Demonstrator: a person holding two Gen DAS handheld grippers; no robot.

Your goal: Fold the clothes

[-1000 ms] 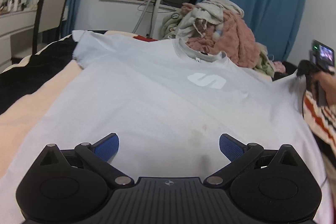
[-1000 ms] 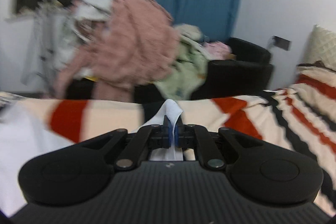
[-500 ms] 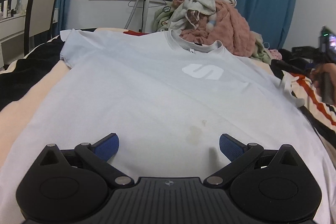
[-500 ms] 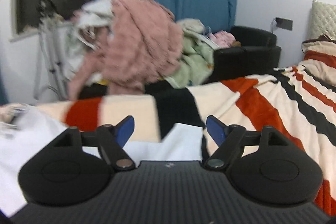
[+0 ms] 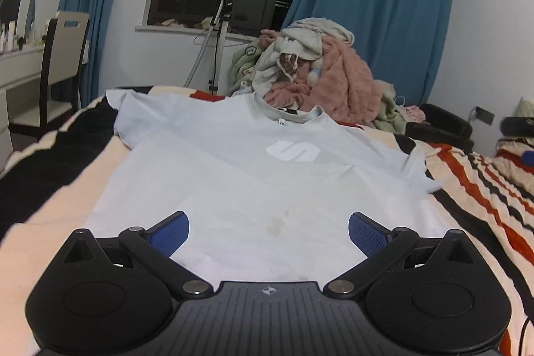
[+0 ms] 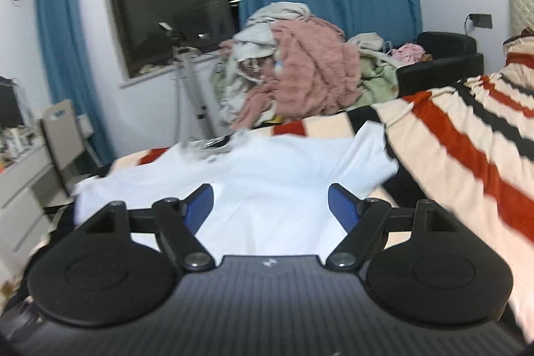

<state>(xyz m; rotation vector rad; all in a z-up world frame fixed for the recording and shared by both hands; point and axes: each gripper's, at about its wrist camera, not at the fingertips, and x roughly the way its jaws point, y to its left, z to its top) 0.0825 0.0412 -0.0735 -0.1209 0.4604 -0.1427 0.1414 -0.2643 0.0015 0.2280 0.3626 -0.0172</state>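
A pale blue T-shirt with a white logo lies spread flat, front up, on the striped bed, collar at the far end. Its lower front carries a small yellowish stain. My left gripper hovers open over the shirt's hem, with nothing between its blue pads. The right wrist view shows the same shirt from the right side, its right sleeve lying loose on the blanket. My right gripper is open above the shirt's right half and holds nothing.
A heap of pink, grey and green clothes is piled beyond the collar. The striped blanket covers the bed to the right. A tripod, a chair and a white dresser stand at the left, before blue curtains.
My right gripper let go of the shirt's right sleeve, opened, and drew back toward the hem side. The sleeve dropped flat on the blanket. My left gripper stayed open and rose slightly.
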